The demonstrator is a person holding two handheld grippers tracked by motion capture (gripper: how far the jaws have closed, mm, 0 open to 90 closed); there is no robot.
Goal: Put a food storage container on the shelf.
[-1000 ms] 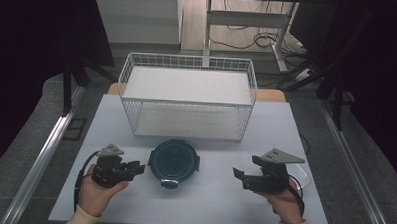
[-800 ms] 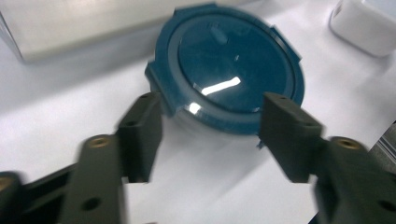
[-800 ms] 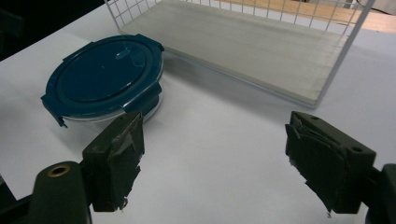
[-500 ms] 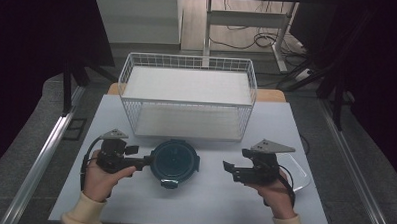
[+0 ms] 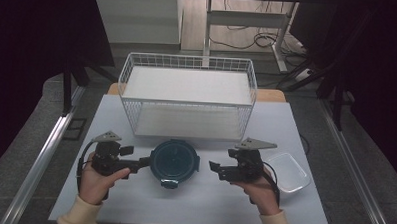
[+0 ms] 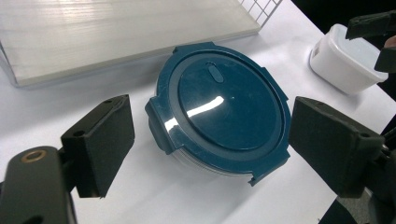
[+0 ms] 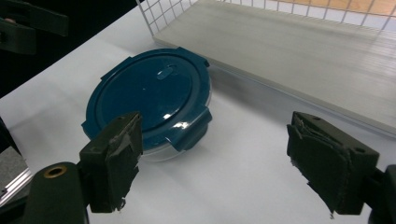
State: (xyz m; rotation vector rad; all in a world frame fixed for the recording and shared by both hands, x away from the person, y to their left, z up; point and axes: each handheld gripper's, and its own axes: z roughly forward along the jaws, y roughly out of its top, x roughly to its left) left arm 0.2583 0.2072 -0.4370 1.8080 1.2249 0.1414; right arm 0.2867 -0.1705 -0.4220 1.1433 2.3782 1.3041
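So here's where I'm at: I've got a round container with a dark blue clip-on lid [image 5: 174, 161] sitting on the white table [image 5: 133, 200], just in front of the white wire basket [image 5: 187, 99], roughly in the middle between my two hands. My left gripper [image 5: 143, 162] is lying level and pointing straight at the left edge of the container, tips just beside its rim. Its jaws have just been opening and now stand wide apart; in the left gripper view the container [image 6: 219, 109] sits ahead of them in the gap between the two black pads [image 6: 105, 144], and neither pad is touching it, so nothing's clamped. My right gripper [image 5: 214, 168] comes in from the other side, also level, aimed at the container's right edge but with a bit of bare table between them. Its jaws are spread wide too, and in the right gripper view the container [image 7: 149, 98] is out ahead and toward the left-hand pad [image 7: 116, 158], with only tabletop between the pads. One of the lid's clip tabs faces that camera. Off to the right of my right hand there's a small clear rectangular tub [image 5: 288, 171] on the table, near the edge. The basket has a pale board lying in its bottom.
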